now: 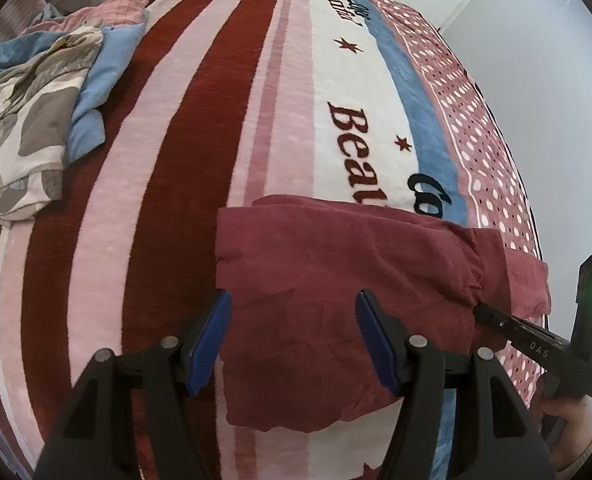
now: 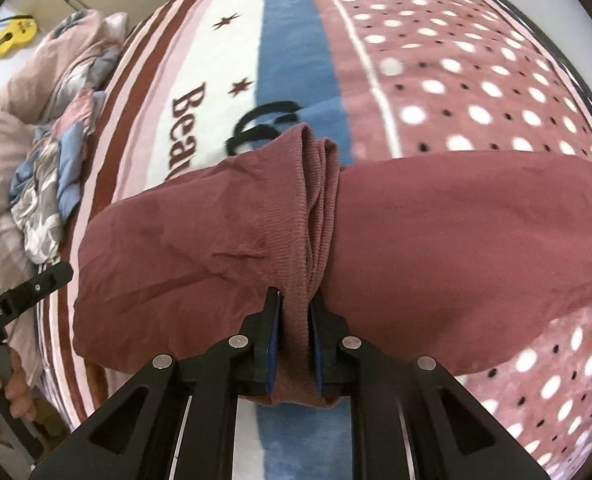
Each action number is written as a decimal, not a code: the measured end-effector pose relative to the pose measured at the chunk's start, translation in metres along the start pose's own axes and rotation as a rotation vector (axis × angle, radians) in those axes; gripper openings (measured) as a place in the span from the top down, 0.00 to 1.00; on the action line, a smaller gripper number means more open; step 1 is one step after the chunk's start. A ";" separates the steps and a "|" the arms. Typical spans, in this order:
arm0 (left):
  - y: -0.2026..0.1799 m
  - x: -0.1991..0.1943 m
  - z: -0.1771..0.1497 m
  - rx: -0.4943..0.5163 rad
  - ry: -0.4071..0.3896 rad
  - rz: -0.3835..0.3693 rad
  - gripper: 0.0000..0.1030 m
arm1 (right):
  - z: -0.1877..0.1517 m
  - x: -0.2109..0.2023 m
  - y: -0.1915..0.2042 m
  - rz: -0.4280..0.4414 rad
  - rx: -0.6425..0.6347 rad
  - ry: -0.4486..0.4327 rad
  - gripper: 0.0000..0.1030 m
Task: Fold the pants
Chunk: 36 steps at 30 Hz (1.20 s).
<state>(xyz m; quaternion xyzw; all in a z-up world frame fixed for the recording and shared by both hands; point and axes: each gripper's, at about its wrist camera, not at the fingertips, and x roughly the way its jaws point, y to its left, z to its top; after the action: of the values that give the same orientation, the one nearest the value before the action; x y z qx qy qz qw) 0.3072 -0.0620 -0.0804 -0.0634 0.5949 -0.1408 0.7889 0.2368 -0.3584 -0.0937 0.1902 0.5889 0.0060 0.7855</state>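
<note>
The dark red pants point(image 1: 336, 272) lie folded on the striped blanket point(image 1: 167, 160) near the bed's front edge. My left gripper point(image 1: 293, 340) is open, its blue pads above the left part of the pants, touching nothing. My right gripper point(image 2: 294, 336) is shut on the ribbed cuffs of the pants point(image 2: 316, 208), which bunch up between the folded layers. In the left wrist view the right gripper point(image 1: 480, 310) reaches in from the right onto the pants' edge. The left gripper's finger point(image 2: 35, 288) shows at the left of the right wrist view.
A pile of patterned and blue clothes point(image 1: 35, 112) lies at the left of the bed, also in the right wrist view point(image 2: 51, 184). A rumpled quilt point(image 2: 35, 80) is at the bed's head. A white wall point(image 1: 536, 80) stands right of the bed.
</note>
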 end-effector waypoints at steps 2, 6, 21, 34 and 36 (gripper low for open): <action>-0.003 -0.001 0.001 0.005 -0.003 -0.002 0.42 | 0.000 -0.003 -0.004 -0.015 0.004 -0.009 0.92; -0.010 0.001 0.001 0.012 -0.005 -0.007 0.42 | 0.000 -0.006 -0.010 -0.022 0.002 -0.009 0.92; -0.059 -0.007 0.003 0.046 -0.073 0.020 0.27 | -0.008 -0.060 -0.109 -0.102 0.243 -0.131 0.53; -0.099 -0.002 0.009 -0.024 -0.133 0.111 0.26 | -0.025 -0.092 -0.228 -0.090 0.445 -0.209 0.37; -0.102 0.000 0.008 -0.036 -0.140 0.131 0.26 | -0.027 -0.090 -0.239 -0.080 0.454 -0.200 0.37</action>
<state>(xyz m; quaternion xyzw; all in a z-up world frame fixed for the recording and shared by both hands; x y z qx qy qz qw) 0.3005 -0.1595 -0.0512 -0.0483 0.5437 -0.0734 0.8347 0.1333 -0.5935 -0.0905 0.3381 0.5017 -0.1765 0.7764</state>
